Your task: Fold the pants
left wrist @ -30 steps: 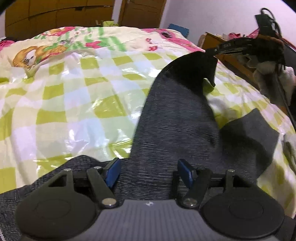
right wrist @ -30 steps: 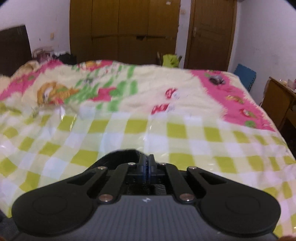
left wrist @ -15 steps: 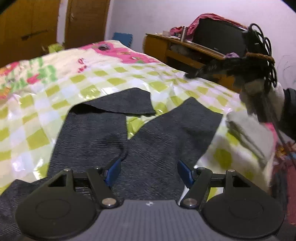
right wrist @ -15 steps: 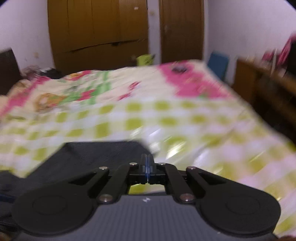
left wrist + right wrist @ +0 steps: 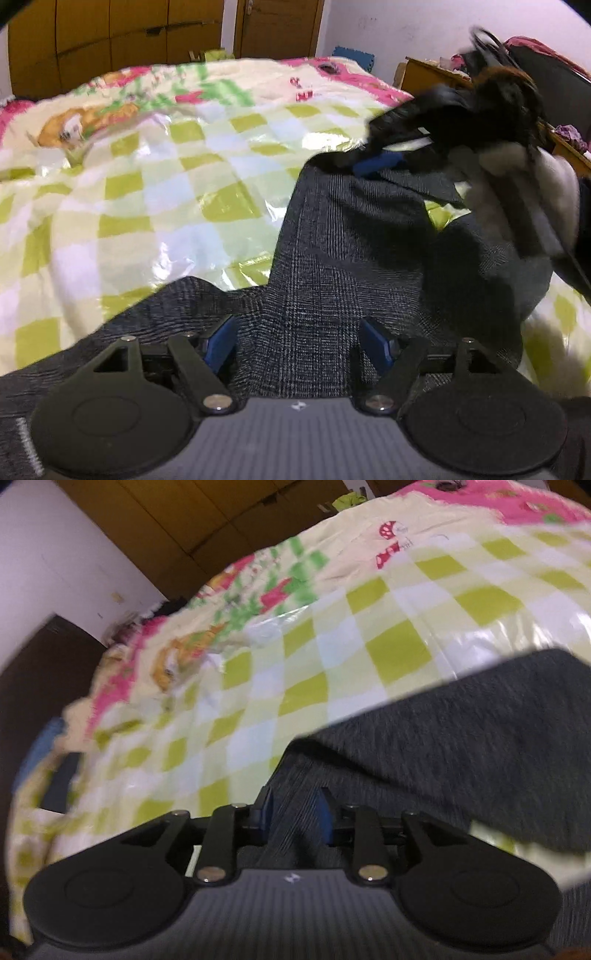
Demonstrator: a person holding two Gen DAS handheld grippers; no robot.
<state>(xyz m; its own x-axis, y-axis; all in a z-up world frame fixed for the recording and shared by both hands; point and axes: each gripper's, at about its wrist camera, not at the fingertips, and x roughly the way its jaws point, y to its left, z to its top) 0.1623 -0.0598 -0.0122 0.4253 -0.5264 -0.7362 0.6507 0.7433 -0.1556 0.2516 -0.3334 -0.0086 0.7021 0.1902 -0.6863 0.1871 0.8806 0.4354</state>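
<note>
Grey woven pants: long axis runs ahead of your left gripper, fingers wide; right gripper, narrow gap, nearer far hem.

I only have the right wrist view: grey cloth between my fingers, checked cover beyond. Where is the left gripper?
Observer: The left gripper is open. Its fingers are spread over the pants, near where the legs meet.
Operator: Which part of the pants am I on?
Observer: The right gripper is at the far end of one leg.
Operator: And the other leg?
Observer: The other leg lies off to the right on the checked cover, apart from yours.
</note>
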